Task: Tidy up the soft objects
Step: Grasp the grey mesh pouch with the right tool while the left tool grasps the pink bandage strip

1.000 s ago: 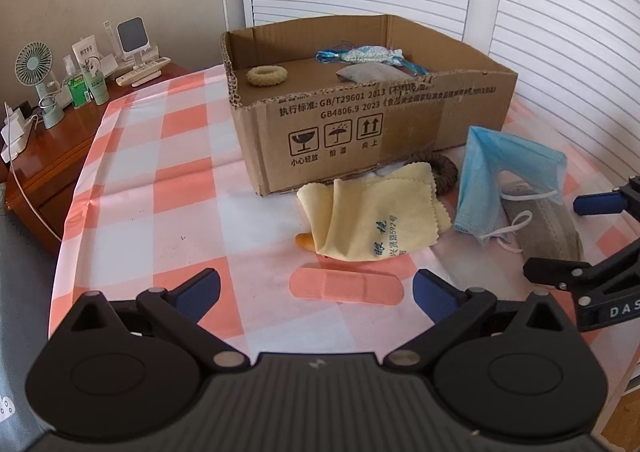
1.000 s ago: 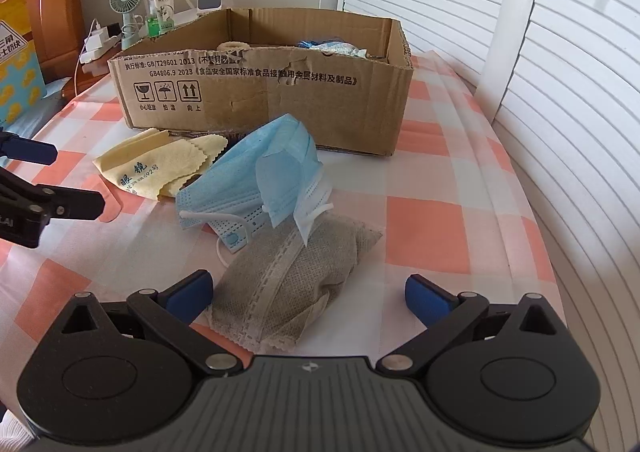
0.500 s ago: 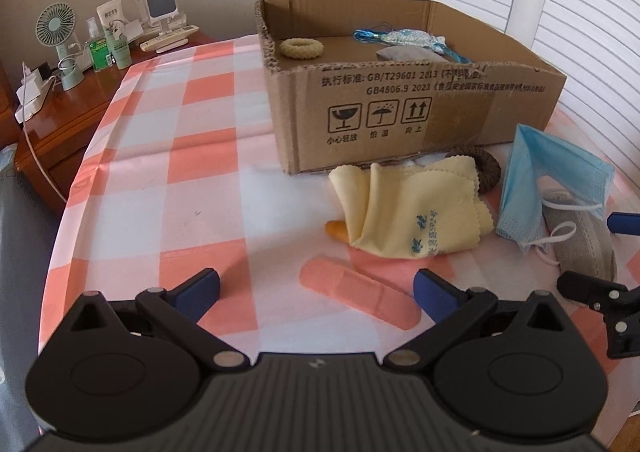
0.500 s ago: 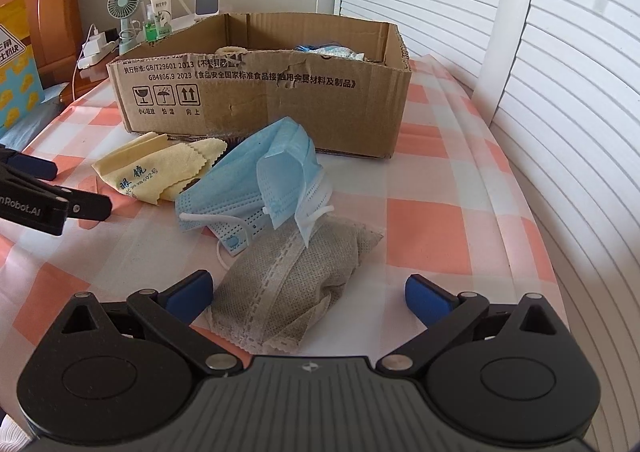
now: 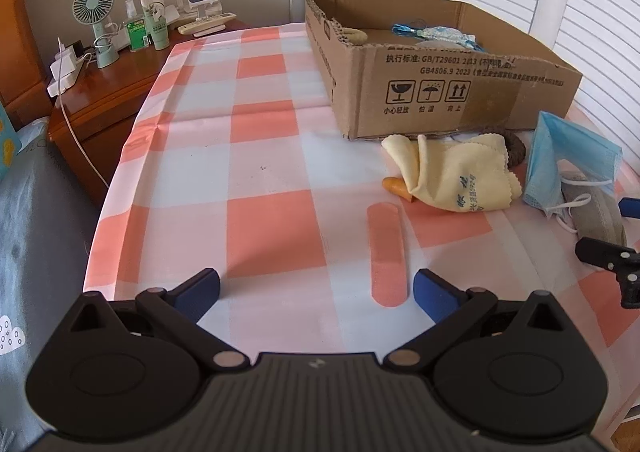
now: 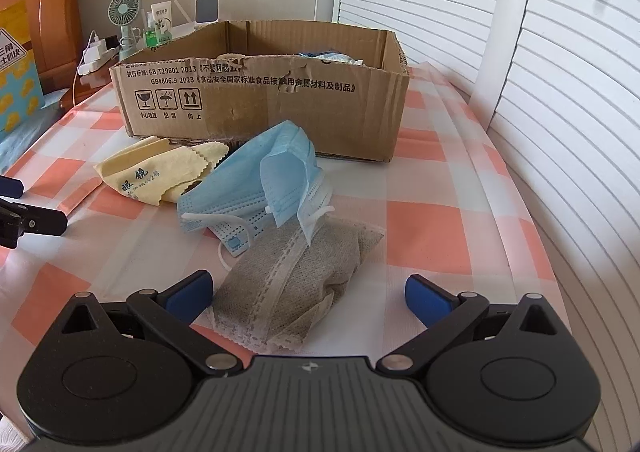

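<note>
Several soft items were recorded loose on the checked table (image 5: pixel 272 228), none yet gathered into the cardboard box (image 5: pixel 460 92), which stood well ahead of both tongs with its top open, presumably to take them.

Left tongs (image 5: pixel 316 290): held low over the table, fingers spread wide, nothing between them. An adhesive plaster (image 5: pixel 386 252) lay flat just inside the right-hand finger, its near end almost level with the pad; it was judged the likely next pick, and being thin and flat it was expected to be hard to lift.

Right tongs (image 6: pixel 306 294): likewise spread wide and empty, set either side of the near end of a grey fabric sachet (image 6: pixel 296 284), as if lined up for closing on it.

Blue face mask (image 6: pixel 276 180): draped over the far end of the sachet, so it was thought liable to be dragged along.

Yellow lens cloth (image 6: pixel 160 172): crumpled ahead and left of the right tongs, against the box front.

Inside the box, a beige ring (image 5: pixel 354 36) and a blue bundle (image 5: pixel 436 32) were already lodged.
</note>
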The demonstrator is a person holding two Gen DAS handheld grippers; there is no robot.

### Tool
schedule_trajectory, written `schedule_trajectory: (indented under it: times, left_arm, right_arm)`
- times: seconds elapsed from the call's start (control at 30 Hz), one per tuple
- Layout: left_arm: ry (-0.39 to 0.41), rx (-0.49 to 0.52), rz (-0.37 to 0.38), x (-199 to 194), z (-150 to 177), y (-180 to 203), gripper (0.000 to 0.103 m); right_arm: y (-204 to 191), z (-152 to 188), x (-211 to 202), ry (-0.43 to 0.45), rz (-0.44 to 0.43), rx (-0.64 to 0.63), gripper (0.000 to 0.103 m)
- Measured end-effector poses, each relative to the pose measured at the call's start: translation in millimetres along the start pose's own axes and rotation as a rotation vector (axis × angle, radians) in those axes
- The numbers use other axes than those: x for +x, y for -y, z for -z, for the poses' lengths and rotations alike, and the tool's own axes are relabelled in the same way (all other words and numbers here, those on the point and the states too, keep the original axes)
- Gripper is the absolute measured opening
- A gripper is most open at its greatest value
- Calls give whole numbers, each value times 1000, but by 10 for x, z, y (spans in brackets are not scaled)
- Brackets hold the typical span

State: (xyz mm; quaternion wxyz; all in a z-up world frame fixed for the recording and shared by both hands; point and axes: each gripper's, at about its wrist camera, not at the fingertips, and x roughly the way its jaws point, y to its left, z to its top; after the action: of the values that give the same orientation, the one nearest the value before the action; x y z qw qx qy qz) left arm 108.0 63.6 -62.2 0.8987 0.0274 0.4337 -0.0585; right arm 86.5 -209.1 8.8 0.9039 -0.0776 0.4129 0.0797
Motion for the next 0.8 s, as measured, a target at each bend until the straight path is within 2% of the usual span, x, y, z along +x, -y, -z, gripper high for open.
schedule_trajectory:
  times: [0.23,0.57,0.8]
  left_arm:
    - [5,22,26,14,-2,93,103]
    - [6,34,37,25,-9,89,103]
    - [13,40,38,18,-2,136,102]
  right_arm:
    - [-48,-52,60,20,-9,-19,103]
    - [325,114,-95,9,59,47,103]
    - [147,25,-18,45,19,-23,99]
